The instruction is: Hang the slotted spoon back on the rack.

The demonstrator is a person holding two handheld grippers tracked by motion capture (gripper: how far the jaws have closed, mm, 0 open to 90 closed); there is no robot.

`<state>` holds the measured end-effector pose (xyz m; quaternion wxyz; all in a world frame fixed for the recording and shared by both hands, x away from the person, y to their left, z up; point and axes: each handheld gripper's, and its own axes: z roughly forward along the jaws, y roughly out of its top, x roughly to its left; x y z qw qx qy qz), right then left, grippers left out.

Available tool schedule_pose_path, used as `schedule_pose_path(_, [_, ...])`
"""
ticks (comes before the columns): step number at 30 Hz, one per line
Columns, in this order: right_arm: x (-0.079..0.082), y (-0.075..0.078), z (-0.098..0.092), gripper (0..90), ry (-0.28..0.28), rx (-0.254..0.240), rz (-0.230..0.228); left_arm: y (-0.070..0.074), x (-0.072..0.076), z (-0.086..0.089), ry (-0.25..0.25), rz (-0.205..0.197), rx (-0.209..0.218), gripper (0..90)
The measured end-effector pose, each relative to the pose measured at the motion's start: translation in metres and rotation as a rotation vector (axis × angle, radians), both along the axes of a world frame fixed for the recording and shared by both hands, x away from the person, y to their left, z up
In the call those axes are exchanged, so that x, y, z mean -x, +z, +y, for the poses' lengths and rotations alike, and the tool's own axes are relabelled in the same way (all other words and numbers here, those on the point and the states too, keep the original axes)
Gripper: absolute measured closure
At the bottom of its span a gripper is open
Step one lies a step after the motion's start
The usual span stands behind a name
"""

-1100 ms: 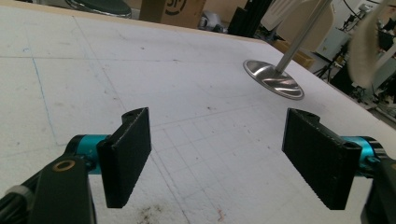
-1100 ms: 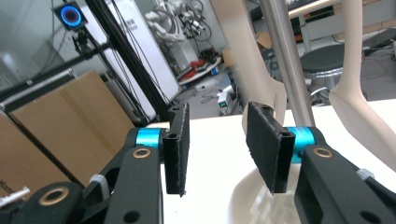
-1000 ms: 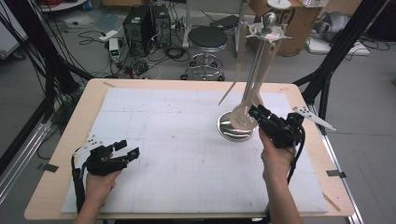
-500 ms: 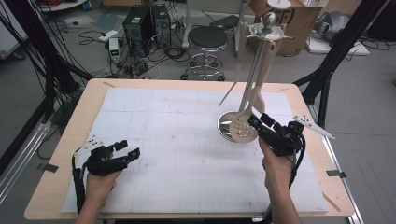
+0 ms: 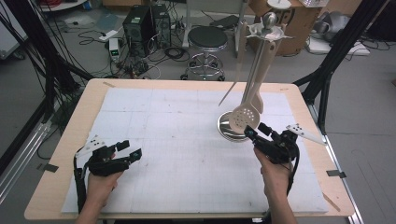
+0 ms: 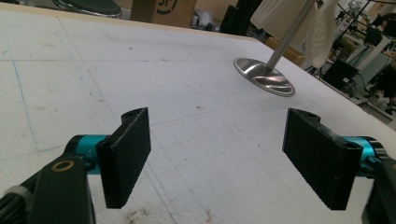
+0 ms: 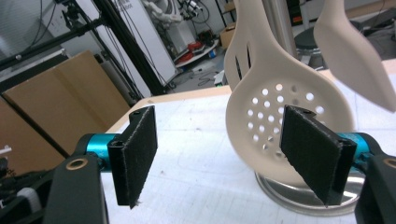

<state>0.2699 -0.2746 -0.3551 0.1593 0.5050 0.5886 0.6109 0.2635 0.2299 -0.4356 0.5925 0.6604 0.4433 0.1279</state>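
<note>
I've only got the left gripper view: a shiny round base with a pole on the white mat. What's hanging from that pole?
Observer: Pale utensils. The lowest is a perforated skimmer, and its head hangs just over the base.
Operator: Where's the right gripper?
Observer: The right gripper is low at the near side of the base, right next to the skimmer's head.
Operator: Is it holding the skimmer?
Observer: No. Its jaws have just been opening and stand wide. In the right gripper view the skimmer hangs just beyond the pads, not between them.
</note>
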Motion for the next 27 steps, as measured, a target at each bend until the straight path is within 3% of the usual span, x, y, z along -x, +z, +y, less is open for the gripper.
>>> schedule_pose_path(9, [0.001,-0.014,0.003,27.2,0.014,0.024,0.034,-0.001,0.0,0.0,0.0,0.001,-0.005,24.0])
schedule_pose_path(27, [0.006,-0.033,0.007,27.2,0.047,0.039,0.053,0.0,0.0,-0.006,-0.019,-0.002,-0.011,24.0])
